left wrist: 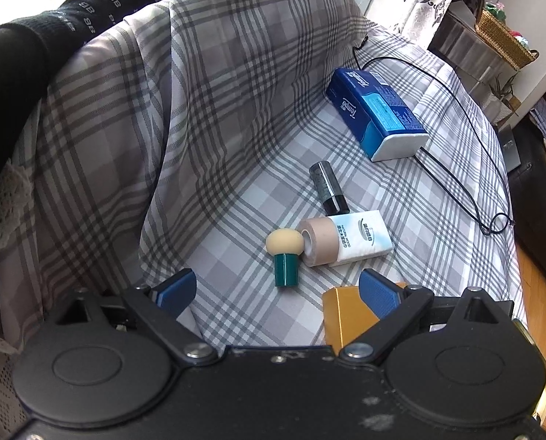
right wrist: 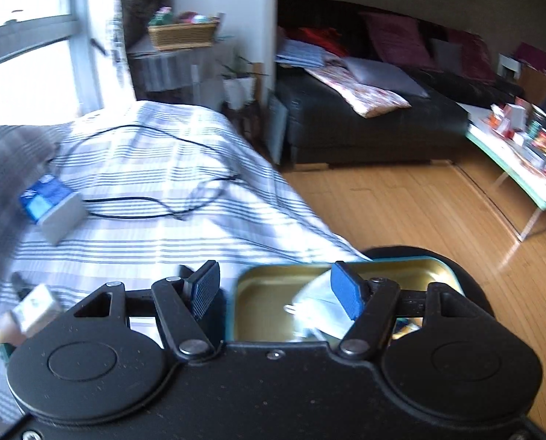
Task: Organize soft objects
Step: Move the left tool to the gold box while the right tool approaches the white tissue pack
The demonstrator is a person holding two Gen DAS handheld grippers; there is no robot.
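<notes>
On the plaid-covered seat lie a makeup sponge (left wrist: 285, 253) with a beige head and green base, a beige tape roll (left wrist: 315, 242), a small white tissue pack (left wrist: 363, 238), a dark lipstick tube (left wrist: 328, 187) and a blue Tempo tissue pack (left wrist: 375, 113). My left gripper (left wrist: 276, 289) is open and empty just in front of the sponge. My right gripper (right wrist: 275, 293) is open and empty above a gold-lined teal tin (right wrist: 269, 300) that holds a white packet (right wrist: 317, 300). The Tempo pack (right wrist: 51, 205) and the small tissue pack (right wrist: 34, 311) also show in the blurred right wrist view.
A gold box (left wrist: 346, 315) sits beside my left gripper's right finger. A black cable (left wrist: 456, 168) loops over the plaid sheet (left wrist: 236, 201). A draped backrest (left wrist: 163, 110) rises at left. Wooden floor (right wrist: 419, 220), a dark sofa (right wrist: 364, 128) and a cluttered low table (right wrist: 522, 157) lie right.
</notes>
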